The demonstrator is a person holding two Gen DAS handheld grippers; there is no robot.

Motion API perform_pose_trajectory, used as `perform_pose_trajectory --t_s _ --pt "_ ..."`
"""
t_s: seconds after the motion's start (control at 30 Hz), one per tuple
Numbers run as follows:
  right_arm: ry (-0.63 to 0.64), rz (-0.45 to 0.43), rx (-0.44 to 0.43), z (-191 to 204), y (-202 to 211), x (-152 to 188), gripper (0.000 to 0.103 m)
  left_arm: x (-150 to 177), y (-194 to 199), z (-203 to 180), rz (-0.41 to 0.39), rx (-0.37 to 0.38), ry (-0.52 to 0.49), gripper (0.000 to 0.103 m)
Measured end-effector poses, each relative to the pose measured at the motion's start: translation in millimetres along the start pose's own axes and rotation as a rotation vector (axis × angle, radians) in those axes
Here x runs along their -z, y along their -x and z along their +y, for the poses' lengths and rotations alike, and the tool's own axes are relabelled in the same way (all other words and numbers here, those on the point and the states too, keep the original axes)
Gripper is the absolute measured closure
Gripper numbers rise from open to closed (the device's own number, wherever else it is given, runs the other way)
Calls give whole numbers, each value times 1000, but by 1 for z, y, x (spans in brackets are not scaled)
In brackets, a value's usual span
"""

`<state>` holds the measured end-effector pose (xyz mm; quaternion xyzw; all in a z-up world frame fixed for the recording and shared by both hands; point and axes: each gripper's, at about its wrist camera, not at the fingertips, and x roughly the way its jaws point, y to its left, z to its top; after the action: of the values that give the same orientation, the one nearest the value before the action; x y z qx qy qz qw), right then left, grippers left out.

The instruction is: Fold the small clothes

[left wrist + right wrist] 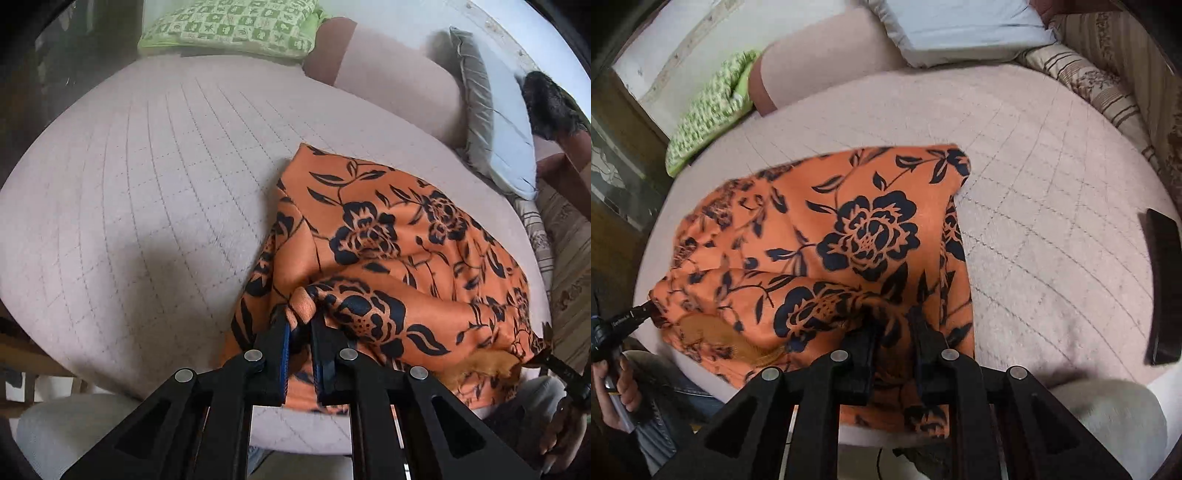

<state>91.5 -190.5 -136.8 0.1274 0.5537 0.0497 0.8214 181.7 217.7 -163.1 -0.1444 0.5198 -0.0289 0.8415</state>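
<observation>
An orange garment with black flowers (pixel 388 258) lies on a pale quilted bed; it also fills the middle of the right wrist view (pixel 831 240). My left gripper (pixel 299 325) is shut on a bunched near edge of the garment and lifts it slightly. In the right wrist view the left gripper's tip (pixel 642 310) pinches the garment's left corner. My right gripper (pixel 892 325) is shut on the garment's near edge, cloth draped over its fingers. In the left wrist view the right gripper (pixel 546 354) shows at the garment's right corner.
A green patterned cushion (pixel 229 26) lies at the far side of the bed (pixel 147 166), a pink bolster (pixel 399 77) and a grey pillow (pixel 495 122) to the right. A dark flat object (pixel 1163 288) lies on the bed at right. Striped cushions (pixel 1100 81) line the far right.
</observation>
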Motion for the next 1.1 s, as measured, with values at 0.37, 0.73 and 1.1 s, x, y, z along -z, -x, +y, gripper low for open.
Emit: perform_pose_trajectory --t_s 0.37,0.73,1.1 --pt "-48 -151 -173 9 72 36 48 64 81 -41 -117 186 -47 54" --pt "-154 47 -349 55 -28 37 49 34 -19 -73 122 289 20 65" --pt "-136 26 -243 45 6 49 97 63 -24 -52 222 248 11 97"
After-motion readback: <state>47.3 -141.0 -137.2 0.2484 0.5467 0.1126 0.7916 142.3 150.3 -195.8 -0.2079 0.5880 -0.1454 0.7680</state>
